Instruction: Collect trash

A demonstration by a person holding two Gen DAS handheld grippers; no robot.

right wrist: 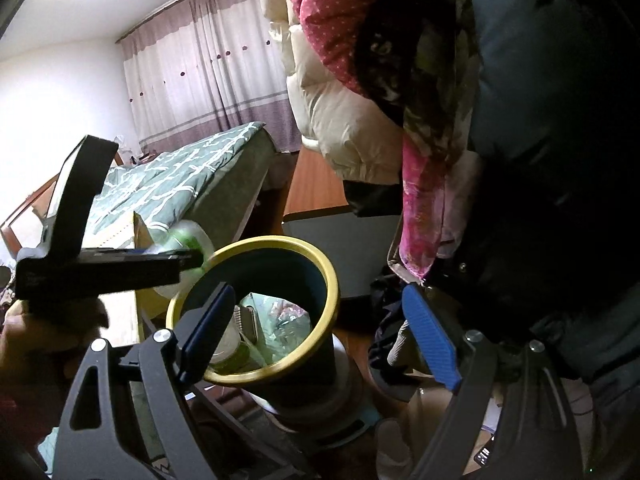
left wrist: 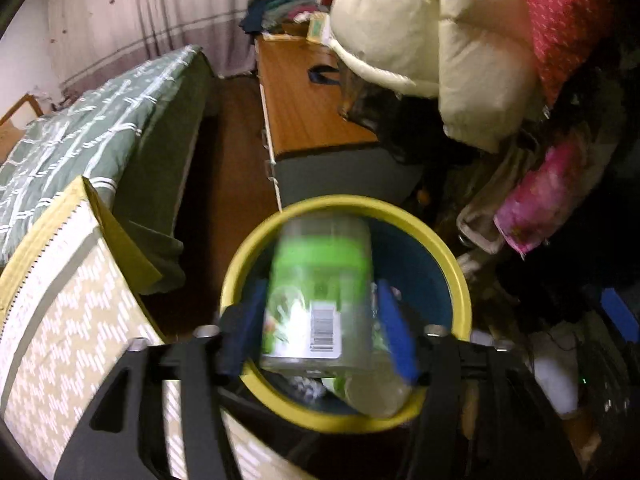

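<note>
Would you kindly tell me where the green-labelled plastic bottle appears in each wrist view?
Left wrist: green-labelled plastic bottle, blurred, lower centre, over the bin.
Right wrist: centre-left, beside the bin's left rim.
Shared landmark: yellow-rimmed bin.

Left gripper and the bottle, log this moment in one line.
left gripper: open | bottle: blurred, between pads, over bin | right gripper: open, empty

A yellow-rimmed round bin (left wrist: 460, 276) stands on the floor between a patterned cardboard box (left wrist: 68, 320) on its left and a heap of hanging padded coats (left wrist: 440, 52) on its right. Behind the box lies a bed with a green quilt (left wrist: 80, 136); behind the bin a wooden table (left wrist: 304, 104). A clear plastic bottle with a green label (left wrist: 320, 288) is above the bin's mouth, between the left tool's (left wrist: 320, 320) fingers.
</note>
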